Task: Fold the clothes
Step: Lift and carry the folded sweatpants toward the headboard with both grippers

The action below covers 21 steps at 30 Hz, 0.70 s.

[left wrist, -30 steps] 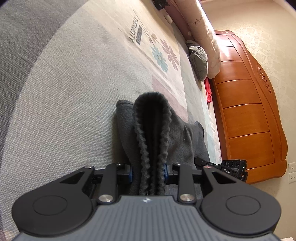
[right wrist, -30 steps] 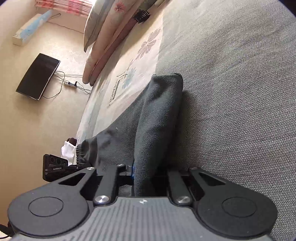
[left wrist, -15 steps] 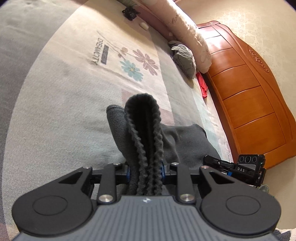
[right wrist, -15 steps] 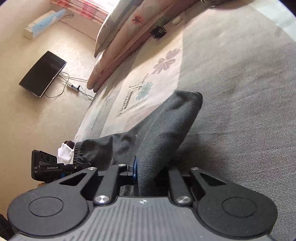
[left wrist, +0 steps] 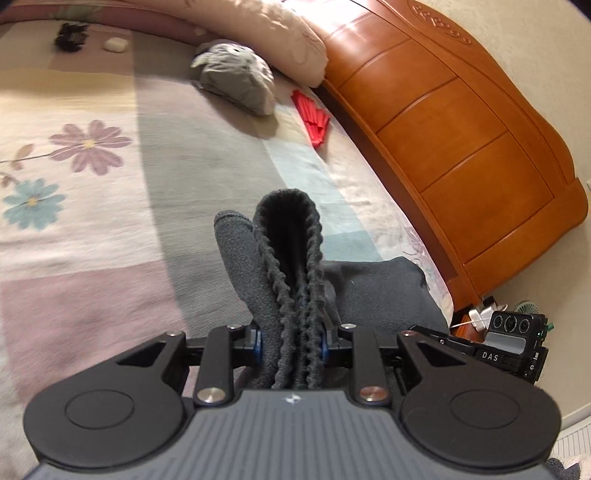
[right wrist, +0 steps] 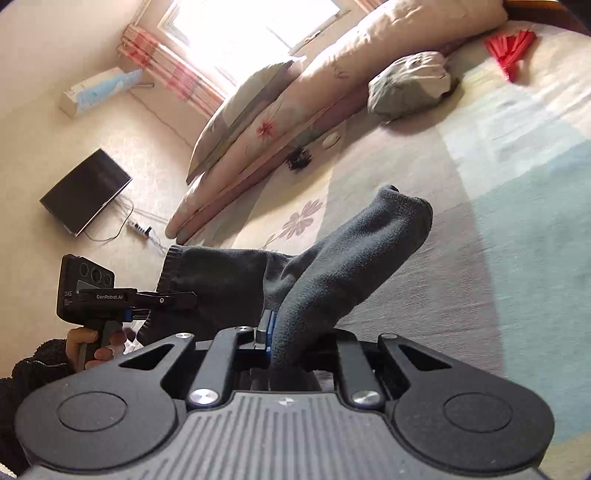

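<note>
Nearest in the left wrist view, the left gripper [left wrist: 291,343] has its jaws drawn close together, clamped on the ribbed waistband of the dark grey fleece garment [left wrist: 373,291], which stands up in a narrow loop between them. In the right wrist view the right gripper [right wrist: 295,350] is likewise pinched tight on a smoother fold of the same garment [right wrist: 343,266], the cloth rising from the jaws to a rounded corner. The garment hangs slack between the two grippers, just above the bed with its patchwork floral cover [left wrist: 92,192]. To the left of the right gripper, the left gripper [right wrist: 173,300] shows from the side, held by a hand [right wrist: 98,345] in a dark knitted sleeve [right wrist: 33,369].

Further up the bed lie a crumpled grey plush toy [left wrist: 236,77], a red folded fan [left wrist: 314,118] just beside it, a small white case [left wrist: 115,44] and a black hair claw [left wrist: 70,35]. Long pale floral pillows [right wrist: 314,92] line the bed's far edge. An orange wooden headboard [left wrist: 461,140] curves along one side. On the wall hang a black flat screen [right wrist: 85,190] and a white air-conditioning unit [right wrist: 101,90], near a bright window with red-checked curtains [right wrist: 177,70].
</note>
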Tool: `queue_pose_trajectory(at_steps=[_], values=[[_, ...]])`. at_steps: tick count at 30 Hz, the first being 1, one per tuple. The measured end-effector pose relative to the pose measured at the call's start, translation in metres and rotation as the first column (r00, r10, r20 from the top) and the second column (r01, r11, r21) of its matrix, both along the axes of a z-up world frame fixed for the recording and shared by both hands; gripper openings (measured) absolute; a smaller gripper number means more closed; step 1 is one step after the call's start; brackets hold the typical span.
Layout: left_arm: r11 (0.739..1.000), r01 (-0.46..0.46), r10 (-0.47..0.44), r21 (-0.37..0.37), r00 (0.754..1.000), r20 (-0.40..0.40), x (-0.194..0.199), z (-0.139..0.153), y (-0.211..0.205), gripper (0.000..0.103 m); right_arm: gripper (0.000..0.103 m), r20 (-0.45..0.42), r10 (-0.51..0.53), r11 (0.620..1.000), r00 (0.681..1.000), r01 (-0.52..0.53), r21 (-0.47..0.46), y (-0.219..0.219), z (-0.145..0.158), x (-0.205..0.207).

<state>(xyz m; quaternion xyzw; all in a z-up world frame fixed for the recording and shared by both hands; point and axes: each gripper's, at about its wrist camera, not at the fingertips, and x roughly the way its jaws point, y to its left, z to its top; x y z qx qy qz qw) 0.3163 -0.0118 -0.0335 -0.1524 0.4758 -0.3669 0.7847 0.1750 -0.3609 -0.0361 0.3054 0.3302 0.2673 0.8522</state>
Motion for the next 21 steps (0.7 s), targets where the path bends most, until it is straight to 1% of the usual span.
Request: queue_pose_trajectory(at_steps=[4, 8, 11, 14, 16, 18, 21], values=[[0.994, 0.111, -0.111, 0.014, 0.994, 0.009, 0.026, 0.001, -0.079, 0.023, 0.016, 0.007, -0.13, 0.991, 0.992, 0.13, -0.018, -0.049, 0.002, -0.021], [0.977, 0.211, -0.212, 0.036, 0.977, 0.017, 0.052, -0.002, -0.153, 0.023, 0.016, 0.021, -0.257, 0.965, 0.966, 0.258, -0.042, -0.095, 0.002, -0.04], [0.96, 0.27, -0.272, 0.069, 0.962, 0.025, 0.071, -0.001, -0.204, 0.023, 0.016, 0.031, -0.348, 0.936, 0.937, 0.349, -0.051, -0.124, 0.001, -0.049], [0.94, 0.324, -0.33, 0.105, 0.943, 0.037, 0.09, 0.001, -0.256, 0.022, 0.016, 0.034, -0.434, 0.899, 0.9, 0.435, -0.053, -0.148, -0.003, -0.052], [0.928, 0.351, -0.359, 0.128, 0.932, 0.054, 0.103, 0.005, -0.285, 0.022, 0.017, 0.043, -0.48, 0.875, 0.876, 0.482, -0.054, -0.157, -0.007, -0.052], [0.922, 0.36, -0.371, 0.145, 0.926, 0.063, 0.118, 0.008, -0.311, 0.022, 0.017, 0.05, -0.521, 0.85, 0.852, 0.524, -0.052, -0.165, -0.01, -0.051], [0.909, 0.377, -0.395, 0.178, 0.915, 0.078, 0.134, 0.013, -0.346, 0.022, 0.017, 0.051, -0.566, 0.822, 0.822, 0.568, -0.027, -0.17, -0.016, -0.048]])
